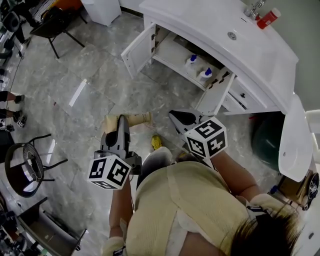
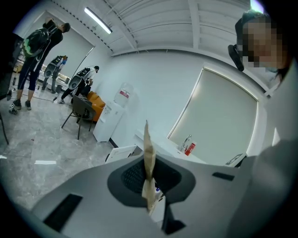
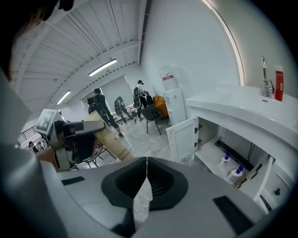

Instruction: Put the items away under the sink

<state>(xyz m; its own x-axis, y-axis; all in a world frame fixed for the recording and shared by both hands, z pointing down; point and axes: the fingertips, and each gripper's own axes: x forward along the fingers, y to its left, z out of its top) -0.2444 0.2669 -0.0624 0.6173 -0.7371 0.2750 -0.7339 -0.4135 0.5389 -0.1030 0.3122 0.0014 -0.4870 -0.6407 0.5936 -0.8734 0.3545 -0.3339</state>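
Note:
My left gripper [image 1: 121,125] is shut on a flat tan toothbrush box [image 1: 131,119], held above the floor. In the left gripper view the box [image 2: 148,160] stands edge-on between the closed jaws. The right gripper view shows the same box [image 3: 110,138] in the left gripper [image 3: 70,139]. My right gripper [image 1: 177,116] is shut with nothing in it; its jaws meet in the right gripper view [image 3: 146,173]. The cabinet under the sink [image 1: 172,52] stands open ahead, with two white blue-capped bottles [image 1: 190,61] [image 1: 205,74] on its shelf.
Both cabinet doors [image 1: 138,50] [image 1: 215,95] swing outward over the grey floor. A red bottle [image 1: 268,18] stands by the faucet [image 1: 254,7] on the white counter. A yellow item [image 1: 156,142] lies on the floor. A chair [image 1: 52,25] stands at the far left, and people stand beyond it.

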